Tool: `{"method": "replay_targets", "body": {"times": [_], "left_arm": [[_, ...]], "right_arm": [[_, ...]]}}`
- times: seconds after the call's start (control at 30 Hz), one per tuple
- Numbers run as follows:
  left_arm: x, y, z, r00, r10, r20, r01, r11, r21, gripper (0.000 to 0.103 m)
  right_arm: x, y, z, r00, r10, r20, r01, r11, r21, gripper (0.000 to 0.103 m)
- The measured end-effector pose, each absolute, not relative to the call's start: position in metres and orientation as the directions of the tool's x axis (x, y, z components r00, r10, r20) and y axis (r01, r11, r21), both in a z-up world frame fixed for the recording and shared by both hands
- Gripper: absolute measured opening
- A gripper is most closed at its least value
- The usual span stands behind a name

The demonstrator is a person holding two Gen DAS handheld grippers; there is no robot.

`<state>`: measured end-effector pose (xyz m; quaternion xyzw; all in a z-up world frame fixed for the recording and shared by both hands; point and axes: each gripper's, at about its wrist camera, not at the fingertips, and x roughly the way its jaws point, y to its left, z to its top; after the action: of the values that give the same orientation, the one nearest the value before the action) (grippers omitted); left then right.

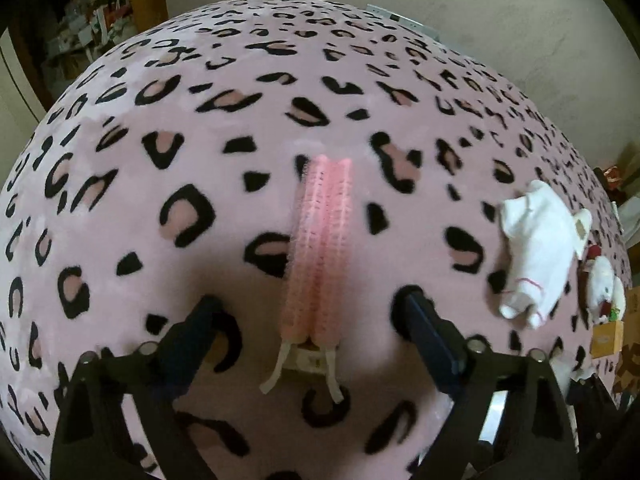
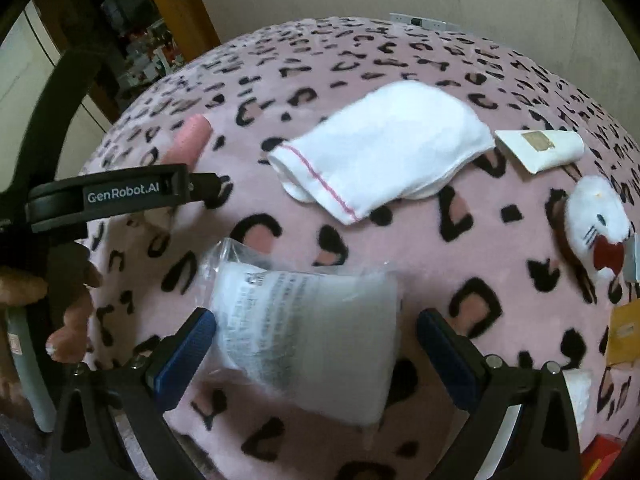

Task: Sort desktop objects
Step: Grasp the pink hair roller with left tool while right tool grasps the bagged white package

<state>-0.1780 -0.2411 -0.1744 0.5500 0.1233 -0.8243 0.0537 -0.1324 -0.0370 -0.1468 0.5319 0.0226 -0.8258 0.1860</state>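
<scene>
A pink double hair roller clip (image 1: 320, 248) lies lengthwise on the pink leopard-print blanket (image 1: 160, 160). My left gripper (image 1: 310, 308) hangs over its near end, open, a finger on each side and neither touching it. In the right wrist view a clear plastic bag with white contents (image 2: 308, 328) lies between the blue pads of my right gripper (image 2: 316, 320). That gripper is open, with a small gap at each pad. The same roller (image 2: 192, 136) shows at the left, behind the left gripper's black housing (image 2: 112, 196).
A folded white cloth with a pink stitch line (image 2: 380, 148) lies mid-blanket, a white card (image 2: 540, 148) beside it. A white cat plush (image 2: 596, 220) and a yellow box (image 2: 624, 332) sit at the right edge. A person's hand (image 2: 68, 320) is at the left.
</scene>
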Motion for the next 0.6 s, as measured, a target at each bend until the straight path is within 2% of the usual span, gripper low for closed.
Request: {"method": "replay_targets", "body": {"times": [0.1,0.13,0.17,0.2,0.27,0.33,0.37,0.47,0.6], "left_arm": [[-0.179,-0.238,-0.176,-0.388,0.020,-0.921,0.228,-0.967,-0.117,0.084],[-0.180,-0.237,-0.176,-0.388,0.011,-0.922,0.228,-0.968,-0.107,0.079],[-0.180,-0.235,-0.176,-0.386,-0.008,-0.923,0.228,-0.970,-0.087,0.075],[-0.180,-0.234,-0.175,-0.386,-0.017,-0.923,0.227,-0.971,-0.077,0.066],[-0.181,-0.235,-0.174,-0.390,-0.021,-0.921,0.227,-0.971,-0.074,0.054],[-0.179,-0.239,-0.172,-0.391,-0.025,-0.920,0.236,-0.969,-0.073,0.032],[-0.178,-0.240,-0.171,-0.398,-0.011,-0.917,0.240,-0.966,-0.093,0.027],[-0.172,-0.247,-0.167,-0.410,0.014,-0.912,0.243,-0.962,-0.124,0.026],[-0.162,-0.255,-0.158,-0.434,0.023,-0.901,0.264,-0.952,-0.152,0.026]], "right_arm": [[-0.131,-0.042,-0.150,-0.377,-0.264,-0.888,0.337,-0.932,0.134,0.098],[-0.129,-0.043,-0.150,-0.381,-0.267,-0.885,0.341,-0.930,0.134,0.089],[-0.127,-0.044,-0.149,-0.383,-0.275,-0.882,0.349,-0.927,0.137,0.076],[-0.126,-0.045,-0.147,-0.382,-0.290,-0.877,0.359,-0.921,0.148,0.068],[-0.127,-0.046,-0.147,-0.373,-0.311,-0.874,0.356,-0.918,0.175,0.064],[-0.127,-0.044,-0.146,-0.374,-0.324,-0.869,0.349,-0.917,0.191,0.057],[-0.126,-0.043,-0.145,-0.378,-0.335,-0.863,0.344,-0.916,0.205,0.053],[-0.125,-0.039,-0.141,-0.385,-0.363,-0.848,0.329,-0.913,0.242,0.049],[-0.123,-0.040,-0.134,-0.389,-0.373,-0.842,0.327,-0.911,0.252,0.048]]}}
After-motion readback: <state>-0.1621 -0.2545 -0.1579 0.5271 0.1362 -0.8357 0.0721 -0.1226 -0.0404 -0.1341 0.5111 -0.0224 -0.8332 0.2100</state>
